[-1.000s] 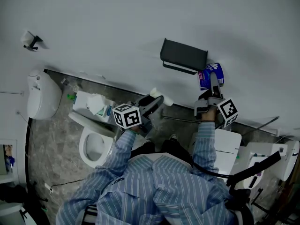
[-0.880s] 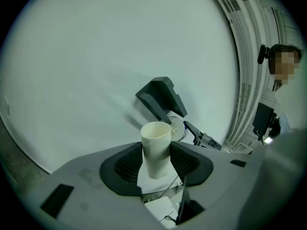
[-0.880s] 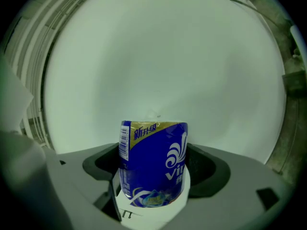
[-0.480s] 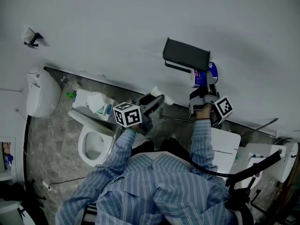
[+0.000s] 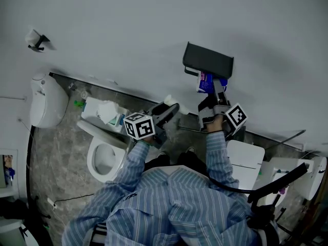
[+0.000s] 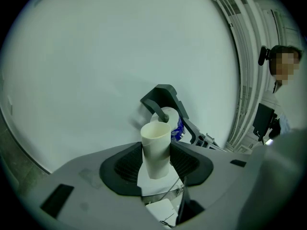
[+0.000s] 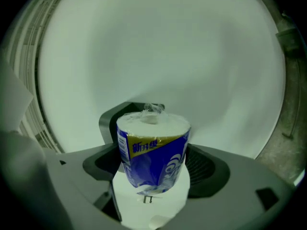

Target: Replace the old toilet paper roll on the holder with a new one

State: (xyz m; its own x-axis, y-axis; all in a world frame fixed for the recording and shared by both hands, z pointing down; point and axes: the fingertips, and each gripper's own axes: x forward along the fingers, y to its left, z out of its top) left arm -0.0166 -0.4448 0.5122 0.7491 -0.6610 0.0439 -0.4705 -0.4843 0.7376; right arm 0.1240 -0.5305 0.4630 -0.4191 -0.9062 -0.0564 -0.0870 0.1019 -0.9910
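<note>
New roll up at the holder, old core held off to the side!
The right gripper (image 5: pixel 210 91) has its jaws clamped wide on the blue-wrapped new toilet paper roll (image 7: pixel 152 147), right beneath the lower edge of the dark holder (image 5: pixel 207 60) on the wall. The left gripper (image 5: pixel 171 108), jaws part-way apart, pinches the bare cardboard tube (image 6: pixel 156 147), apart from the holder on its toilet (image 5: pixel 105 158) side.

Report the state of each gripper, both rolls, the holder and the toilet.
left gripper: shut on the empty tube
right gripper: shut on the new roll
empty tube: bare cardboard, off the holder
new roll: wrapped, held up at the holder
holder: wall-mounted, old tube off it
toilet: bowl uncovered
</note>
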